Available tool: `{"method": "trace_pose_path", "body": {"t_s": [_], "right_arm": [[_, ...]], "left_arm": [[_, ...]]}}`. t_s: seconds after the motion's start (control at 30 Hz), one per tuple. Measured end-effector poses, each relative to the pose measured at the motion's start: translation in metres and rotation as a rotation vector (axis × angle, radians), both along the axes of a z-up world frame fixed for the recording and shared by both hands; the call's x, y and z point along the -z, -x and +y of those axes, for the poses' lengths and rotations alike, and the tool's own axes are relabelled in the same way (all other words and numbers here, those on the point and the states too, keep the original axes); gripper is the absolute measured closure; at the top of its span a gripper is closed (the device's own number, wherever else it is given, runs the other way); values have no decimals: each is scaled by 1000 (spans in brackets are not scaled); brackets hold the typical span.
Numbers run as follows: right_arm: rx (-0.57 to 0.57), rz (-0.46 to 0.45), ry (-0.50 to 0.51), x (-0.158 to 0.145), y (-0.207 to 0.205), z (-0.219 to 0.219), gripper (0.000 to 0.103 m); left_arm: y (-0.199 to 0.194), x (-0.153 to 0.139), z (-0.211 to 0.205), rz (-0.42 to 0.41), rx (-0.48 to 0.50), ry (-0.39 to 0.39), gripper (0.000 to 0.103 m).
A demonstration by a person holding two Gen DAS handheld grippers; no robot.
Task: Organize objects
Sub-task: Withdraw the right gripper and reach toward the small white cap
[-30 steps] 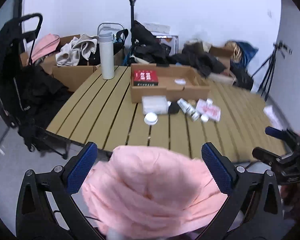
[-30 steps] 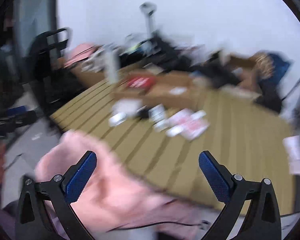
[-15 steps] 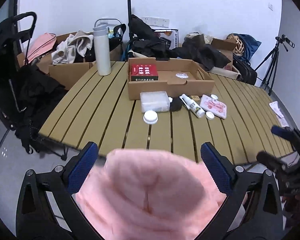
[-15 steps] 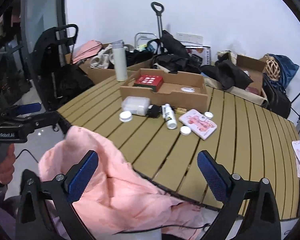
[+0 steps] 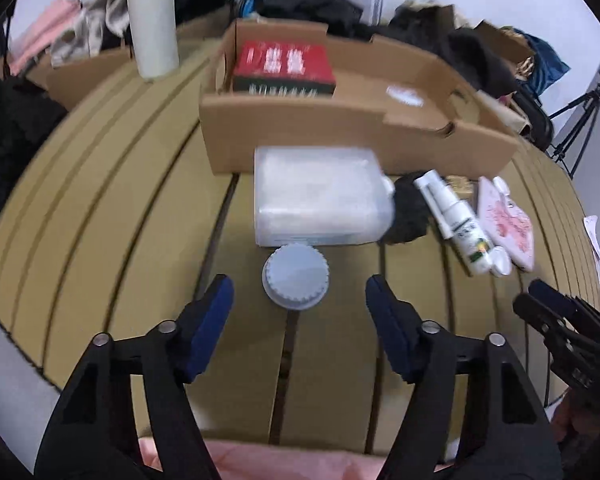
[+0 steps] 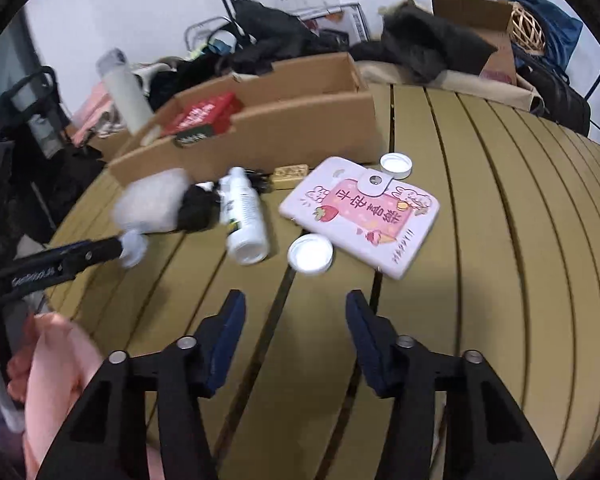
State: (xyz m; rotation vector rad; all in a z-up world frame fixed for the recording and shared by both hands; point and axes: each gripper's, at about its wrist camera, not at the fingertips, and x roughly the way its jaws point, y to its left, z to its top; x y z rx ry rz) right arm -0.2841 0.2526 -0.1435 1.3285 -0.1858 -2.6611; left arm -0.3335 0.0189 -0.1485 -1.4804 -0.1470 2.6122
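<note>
Grippers are both closing, fingers still spread on nothing. Left gripper (image 5: 298, 304) is hovering lower center by the jar (image 5: 295, 282), right gripper (image 6: 294, 320) below the cap (image 6: 310, 253).

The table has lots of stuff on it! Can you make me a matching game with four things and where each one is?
Things:
1. red box
2. ridged white lid
3. pink case with bunnies
4. white spray bottle

Places:
A. lying on its side beside a black bundle
B. inside the cardboard tray
C. flat on the slats, between two small white caps
D. just ahead of the left gripper, near the clear plastic box

Pairs: 1-B, 2-D, 3-C, 4-A
</note>
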Motion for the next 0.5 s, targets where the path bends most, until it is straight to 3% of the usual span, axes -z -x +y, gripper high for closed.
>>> {"method": "trace_pose_path", "body": {"t_s": [0.07,0.13,0.2,0.3,0.43,0.5], "right_arm": [[3,-1,-64,8,14,-6,50],[-13,-5,-112,15,23,-11,51],[-26,16,-157,15,29,-16,56],[-33,34,-175,14,31,-20,71],[-41,23,-166,12,29,-24,71],[-39,31,-147,6,20,-22,71]], "left_arm": [[6,11,-2,-37,-2,-5,49],[5,9,0,-7,4,9,53],[6,10,4,-5,13,25,67],[2,11,8,1,21,52,67],[-10,7,7,-2,23,55,67],[-28,-7,6,38,23,83,67]]}}
